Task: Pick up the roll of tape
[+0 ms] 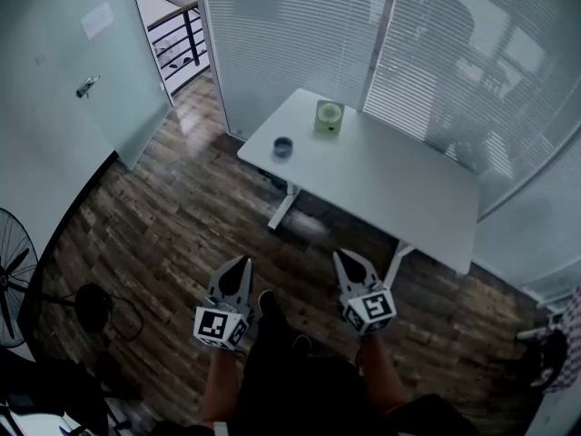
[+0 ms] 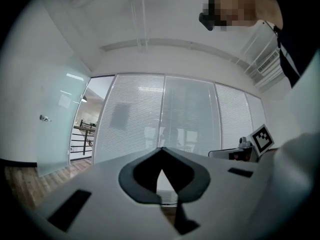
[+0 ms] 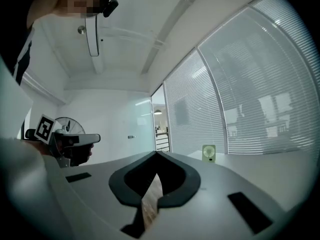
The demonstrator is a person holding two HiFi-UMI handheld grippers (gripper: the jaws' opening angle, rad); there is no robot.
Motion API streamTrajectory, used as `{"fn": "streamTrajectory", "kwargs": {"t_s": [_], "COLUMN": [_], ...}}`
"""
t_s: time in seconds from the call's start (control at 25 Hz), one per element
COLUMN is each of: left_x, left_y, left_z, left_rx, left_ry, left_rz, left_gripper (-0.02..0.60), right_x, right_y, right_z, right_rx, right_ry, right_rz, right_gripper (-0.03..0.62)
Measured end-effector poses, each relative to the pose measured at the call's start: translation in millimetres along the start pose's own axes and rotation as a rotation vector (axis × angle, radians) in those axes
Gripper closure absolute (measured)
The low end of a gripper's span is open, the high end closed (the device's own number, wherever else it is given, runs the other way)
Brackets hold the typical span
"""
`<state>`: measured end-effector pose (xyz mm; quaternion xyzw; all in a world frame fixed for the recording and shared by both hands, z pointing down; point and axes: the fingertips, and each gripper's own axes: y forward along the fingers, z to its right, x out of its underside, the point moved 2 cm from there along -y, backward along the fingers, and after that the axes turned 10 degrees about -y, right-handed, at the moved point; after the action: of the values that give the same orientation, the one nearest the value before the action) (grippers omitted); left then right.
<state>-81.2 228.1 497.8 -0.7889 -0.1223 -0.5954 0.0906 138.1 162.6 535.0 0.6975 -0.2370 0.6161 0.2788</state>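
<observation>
The roll of tape (image 1: pixel 282 146) is a small dark ring lying near the left end of the white table (image 1: pixel 390 189), across the room from me. Both grippers are held close to my body, well short of the table and pointing towards it. The left gripper (image 1: pixel 243 263) (image 2: pixel 161 150) is shut with nothing between its jaws. My right gripper (image 1: pixel 343 257) (image 3: pixel 156 154) also has its tips together and holds nothing. The tape does not show in either gripper view.
A small green desk fan (image 1: pixel 329 117) (image 3: pixel 209 153) stands on the table behind the tape. Glass walls with blinds (image 1: pixel 300 44) close off the back. A glass door (image 1: pixel 100 71) is at the left. A black floor fan (image 1: pixel 14 280) stands at the left on the wood floor (image 1: pixel 172 234).
</observation>
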Motion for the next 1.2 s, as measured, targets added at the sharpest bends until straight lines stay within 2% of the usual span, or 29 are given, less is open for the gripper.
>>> {"fn": "streamTrajectory", "kwargs": {"t_s": [0.28, 0.56, 0.88, 1.08, 1.2], "left_x": [0.9, -6.1, -5.5, -12.7, -17.2], "left_y": [32.9, 72.8, 121.8, 152.0, 170.9], "left_z": [-17.5, -30.2, -57.5, -70.6, -84.5], "left_rx": [0.029, 0.097, 0.101, 0.138, 0.147], "left_ry": [0.013, -0.015, 0.001, 0.026, 0.016], "left_rz": [0.006, -0.007, -0.041, -0.064, -0.068], "left_gripper": [0.575, 0.575, 0.575, 0.577, 0.575], "right_x": [-0.4, -6.3, -6.9, -16.9, -18.2], "right_y": [30.2, 63.6, 108.0, 140.1, 162.0], "right_z": [12.4, 33.7, 55.9, 61.3, 67.8], "right_rx": [0.0, 0.026, 0.044, 0.021, 0.028], "right_ry": [0.056, 0.016, 0.004, -0.077, -0.068], "right_rz": [0.024, 0.017, -0.012, -0.015, -0.028], "right_gripper": [0.588, 0.588, 0.588, 0.588, 0.588]}}
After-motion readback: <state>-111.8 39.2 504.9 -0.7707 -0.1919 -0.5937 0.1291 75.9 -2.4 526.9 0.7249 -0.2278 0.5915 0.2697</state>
